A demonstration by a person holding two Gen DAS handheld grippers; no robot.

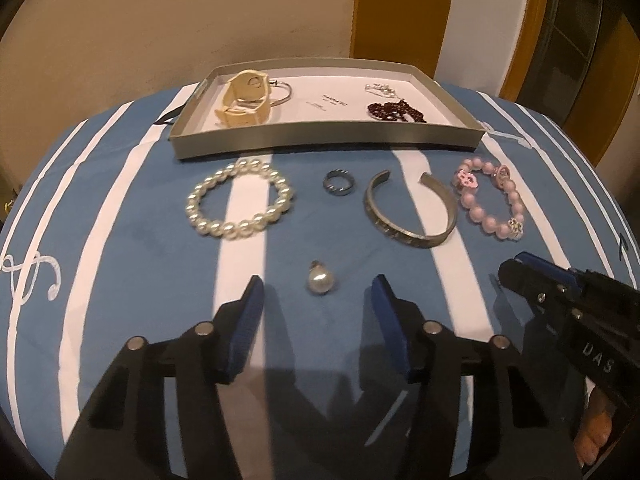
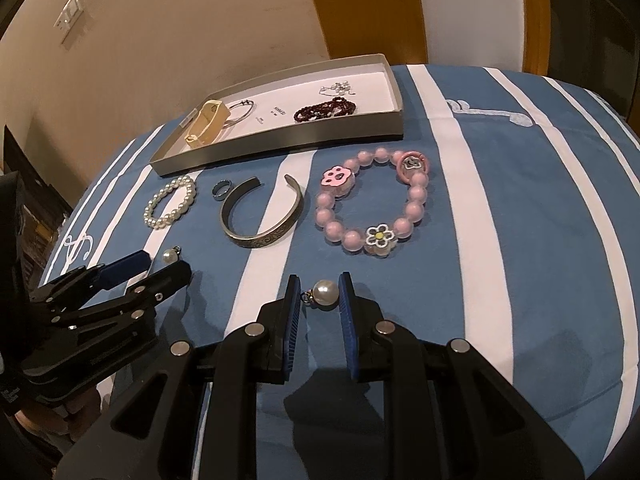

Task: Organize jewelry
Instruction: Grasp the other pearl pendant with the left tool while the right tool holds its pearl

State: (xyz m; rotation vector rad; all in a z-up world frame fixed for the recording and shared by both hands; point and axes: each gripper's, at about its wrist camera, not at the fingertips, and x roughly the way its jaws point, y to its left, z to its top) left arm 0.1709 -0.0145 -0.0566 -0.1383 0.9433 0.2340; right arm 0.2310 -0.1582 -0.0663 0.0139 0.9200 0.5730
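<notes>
A blue-and-white striped cloth (image 1: pixel 120 264) covers the surface, which may be a bed or a table; I cannot tell which. At its far edge lies a shallow grey tray (image 1: pixel 320 136), holding a cream cuff (image 1: pixel 244 100), a thin silver bangle (image 1: pixel 282 94), dark red beads (image 1: pixel 394 112) and a small silver piece (image 1: pixel 380 89). Just in front of the tray, in a row from left to right, lie a pearl bracelet (image 1: pixel 240 200), a dark ring (image 1: pixel 339 185), a metal cuff (image 1: pixel 412 212) open toward the tray, and a pink bead bracelet (image 1: pixel 490 200) with paw and flower charms. Nearer than the row, a pearl earring (image 1: pixel 321 280) lies on the cloth between the blue pads of the left gripper (image 1: pixel 318 292); its jaws stand partly open, with clear gaps on both sides of the pearl, so nothing is gripped. The right gripper (image 2: pixel 320 294) is closed to a narrow gap on a second pearl earring (image 2: pixel 325 293), both pads against the pearl, its small metal loop pointing left. This gripper is near the front of the cloth, in front of the pink bracelet, to the right of the left gripper and apart from it.
</notes>
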